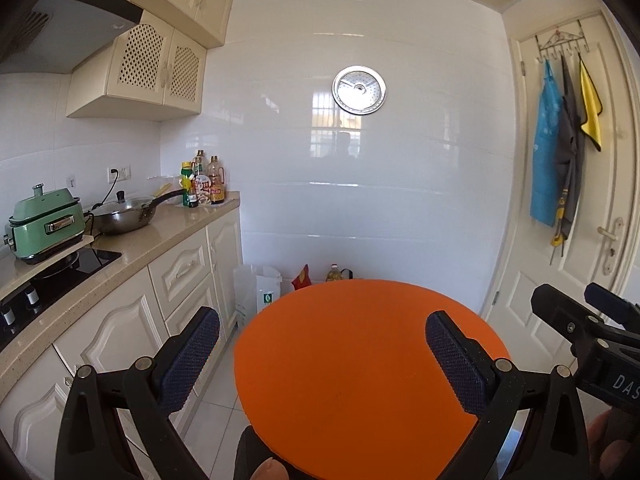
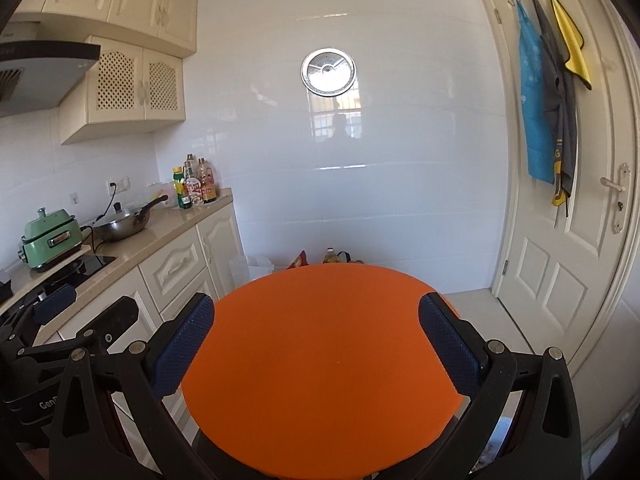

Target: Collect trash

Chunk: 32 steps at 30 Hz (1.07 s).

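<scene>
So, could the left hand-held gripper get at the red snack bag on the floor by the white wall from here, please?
Probably not directly: the round orange table stands between the open left hand-held gripper and the red snack bag behind it; it would have to go round.

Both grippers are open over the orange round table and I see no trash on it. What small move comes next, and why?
Probably tilt the left gripper and right gripper down toward the floor: the orange table shows only bare surface, and neither gripper holds anything.

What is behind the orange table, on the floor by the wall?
Past the far rim of the orange table stand a white bag, a red packet and an oil bottle. Only their tops show; the tabletop covers their lower parts and the floor between.
</scene>
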Available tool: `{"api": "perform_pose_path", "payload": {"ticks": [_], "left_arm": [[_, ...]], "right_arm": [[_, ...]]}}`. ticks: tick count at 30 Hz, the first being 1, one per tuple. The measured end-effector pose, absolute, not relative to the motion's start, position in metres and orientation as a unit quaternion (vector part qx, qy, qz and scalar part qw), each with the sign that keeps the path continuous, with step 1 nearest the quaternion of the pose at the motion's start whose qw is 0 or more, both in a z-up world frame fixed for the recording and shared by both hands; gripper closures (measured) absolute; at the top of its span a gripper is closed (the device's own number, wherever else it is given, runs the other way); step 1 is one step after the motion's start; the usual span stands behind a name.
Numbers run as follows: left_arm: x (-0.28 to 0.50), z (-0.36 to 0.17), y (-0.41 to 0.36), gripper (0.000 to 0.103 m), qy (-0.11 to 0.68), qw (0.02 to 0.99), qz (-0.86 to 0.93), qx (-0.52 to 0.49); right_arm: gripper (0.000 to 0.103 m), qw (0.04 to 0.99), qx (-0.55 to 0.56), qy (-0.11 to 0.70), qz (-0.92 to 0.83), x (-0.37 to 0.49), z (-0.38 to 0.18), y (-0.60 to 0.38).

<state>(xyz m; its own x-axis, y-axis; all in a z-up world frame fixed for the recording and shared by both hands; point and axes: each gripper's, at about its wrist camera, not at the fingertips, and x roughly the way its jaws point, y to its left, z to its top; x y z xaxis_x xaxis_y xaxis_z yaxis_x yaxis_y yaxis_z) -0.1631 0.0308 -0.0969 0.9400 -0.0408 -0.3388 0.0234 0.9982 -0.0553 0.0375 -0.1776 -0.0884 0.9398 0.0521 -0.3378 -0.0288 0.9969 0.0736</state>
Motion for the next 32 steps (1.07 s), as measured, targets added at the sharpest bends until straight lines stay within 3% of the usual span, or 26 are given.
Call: {"api": "perform_pose_path", "payload": {"ticks": [22, 32], "left_arm": [[-0.175, -0.076, 0.006, 0.001, 0.164, 0.986, -0.021, -0.027], [-0.183, -0.097, -0.012, 0.001, 0.163, 0.985, -0.030, -0.039]], "right_arm": [[0.000, 0.986, 0.039, 0.161, -0.015, 0.024, -0.085, -0.202], [0.000, 0.985, 0.024, 0.170, -0.013, 0.026, -0.093, -0.192]]}}
